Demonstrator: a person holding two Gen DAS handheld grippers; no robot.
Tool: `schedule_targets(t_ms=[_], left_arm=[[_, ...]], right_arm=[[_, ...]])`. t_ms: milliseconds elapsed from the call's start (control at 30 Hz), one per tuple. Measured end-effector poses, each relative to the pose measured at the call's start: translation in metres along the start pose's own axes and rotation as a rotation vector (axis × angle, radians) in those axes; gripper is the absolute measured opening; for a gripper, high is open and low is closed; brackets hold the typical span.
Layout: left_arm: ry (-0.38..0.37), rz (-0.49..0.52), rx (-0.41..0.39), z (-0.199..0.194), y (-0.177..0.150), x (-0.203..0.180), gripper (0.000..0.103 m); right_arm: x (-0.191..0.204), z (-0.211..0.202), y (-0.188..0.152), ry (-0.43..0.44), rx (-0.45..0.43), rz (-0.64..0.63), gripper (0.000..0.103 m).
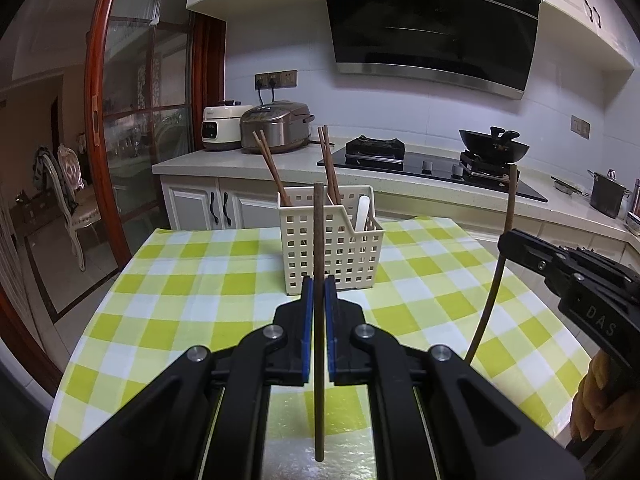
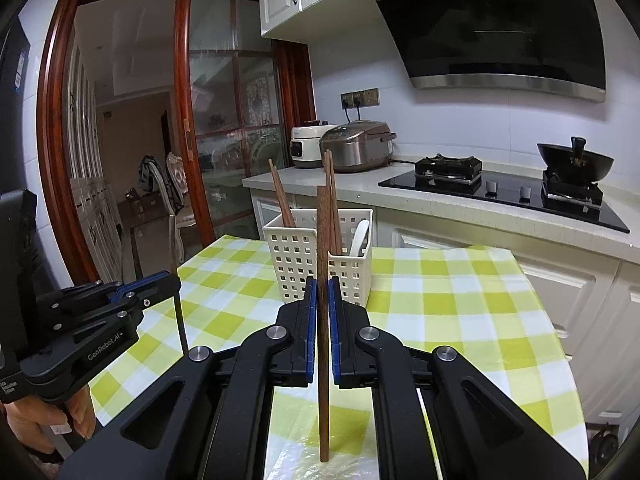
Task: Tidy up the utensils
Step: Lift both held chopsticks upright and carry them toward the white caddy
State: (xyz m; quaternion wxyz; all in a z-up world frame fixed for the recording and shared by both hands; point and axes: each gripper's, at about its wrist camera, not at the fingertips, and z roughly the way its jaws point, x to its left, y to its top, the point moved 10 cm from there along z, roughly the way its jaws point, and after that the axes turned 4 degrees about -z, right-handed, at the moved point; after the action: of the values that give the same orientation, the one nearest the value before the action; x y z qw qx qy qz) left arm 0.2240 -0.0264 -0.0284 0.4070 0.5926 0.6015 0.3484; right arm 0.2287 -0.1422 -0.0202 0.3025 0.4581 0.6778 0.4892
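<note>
Wooden chopstick (image 1: 319, 320) upright, clamped in left claw (image 1: 319, 286)

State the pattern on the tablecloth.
Yellow-green and white checked tablecloth, clearest in the right wrist view.

Dim, fisheye warp, dark corners, sharp

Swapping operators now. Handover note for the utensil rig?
Left gripper: shut on one upright chopstick.
Right gripper: shut on another chopstick, also upright.
Basket: at the table's far side, ahead of both grippers; already holds chopsticks and a white spoon.
Done: both sticks picked up.
Left: drop each into the basket's chopstick compartment.
</note>
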Motion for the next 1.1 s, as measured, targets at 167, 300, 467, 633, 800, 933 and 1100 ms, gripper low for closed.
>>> schedule_targets(t_ms=[167, 300, 467, 633, 800, 933, 1100], left_arm=[[0.009, 0.000, -0.013, 0.000, 0.001, 0.002, 0.006], [0.009, -0.003, -0.014, 0.000, 0.001, 0.003, 0.006], [0.001, -0.005, -0.018, -0.003, 0.003, 0.002, 0.006], [-0.007, -0.001, -0.034, -0.007, 0.010, 0.000, 0.006], [-0.027, -0.017, -0.032, -0.007, 0.016, 0.001, 0.006], [-0.031, -0.019, -0.037, -0.008, 0.023, 0.004, 0.006], [-0.038, -0.015, -0.045, -0.011, 0.035, 0.008, 0.006]], right_arm=[[0.002, -0.001, 0.000, 0.001, -0.002, -0.003, 0.006], [0.002, -0.001, 0.000, 0.001, -0.001, -0.005, 0.006], [0.003, -0.002, 0.003, 0.002, -0.006, -0.010, 0.006], [0.005, -0.002, 0.010, 0.008, -0.013, -0.019, 0.006], [0.010, 0.000, 0.024, 0.013, -0.025, -0.046, 0.006], [0.009, 0.002, 0.036, 0.012, -0.035, -0.057, 0.006], [0.005, 0.005, 0.048, 0.011, -0.046, -0.056, 0.006]])
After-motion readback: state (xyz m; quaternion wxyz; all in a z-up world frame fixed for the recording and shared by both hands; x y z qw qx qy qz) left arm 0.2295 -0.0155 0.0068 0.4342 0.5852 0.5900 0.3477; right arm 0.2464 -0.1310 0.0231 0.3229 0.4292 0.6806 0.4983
